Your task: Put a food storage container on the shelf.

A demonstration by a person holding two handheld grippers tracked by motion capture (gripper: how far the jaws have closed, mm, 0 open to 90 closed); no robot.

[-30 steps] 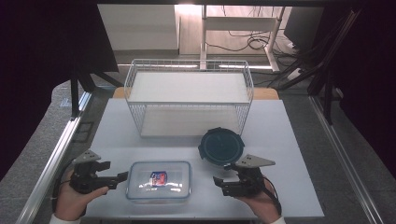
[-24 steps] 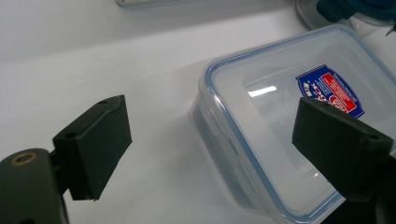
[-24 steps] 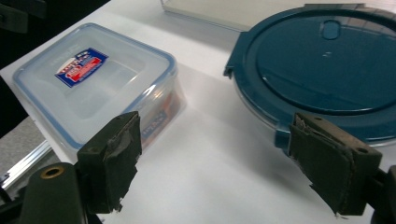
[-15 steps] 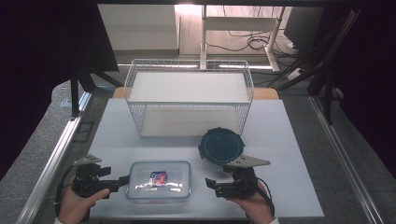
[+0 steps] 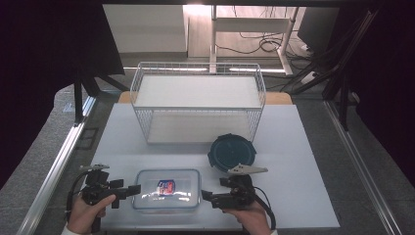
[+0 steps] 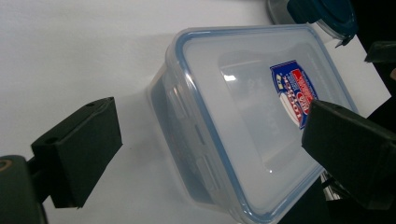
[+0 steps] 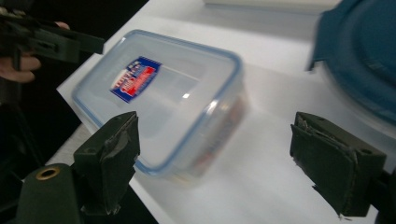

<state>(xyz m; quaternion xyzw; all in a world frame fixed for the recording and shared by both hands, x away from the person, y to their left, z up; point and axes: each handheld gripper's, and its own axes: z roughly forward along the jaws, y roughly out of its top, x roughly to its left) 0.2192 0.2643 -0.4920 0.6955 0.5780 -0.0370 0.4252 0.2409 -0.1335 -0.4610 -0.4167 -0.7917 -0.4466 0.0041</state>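
Left gripper (image 5: 128, 189): held in the left hand (image 5: 85, 213) at the near left edge of the table (image 5: 303, 196), jaws spread and just been opening, pointed at the left short end of the clear lidded container (image 5: 167, 188); in the left gripper view that end lies between the two pads, neither pressing on it. Right gripper (image 5: 208, 196): held in the right hand (image 5: 252, 218) at the near edge, jaws spread wide, tips just beside the container's right end; contact cannot be told. Clear rectangular container: lying flat on the white table near its front edge, between the two grippers, blue-rimmed lid on, red-and-blue label (image 5: 166, 186) on top. Round dark-teal lidded container (image 5: 231, 152): just behind and right of the clear one, near the right gripper. White wire basket (image 5: 198, 105): farther back, centred on the table, upright, well apart from both grippers.
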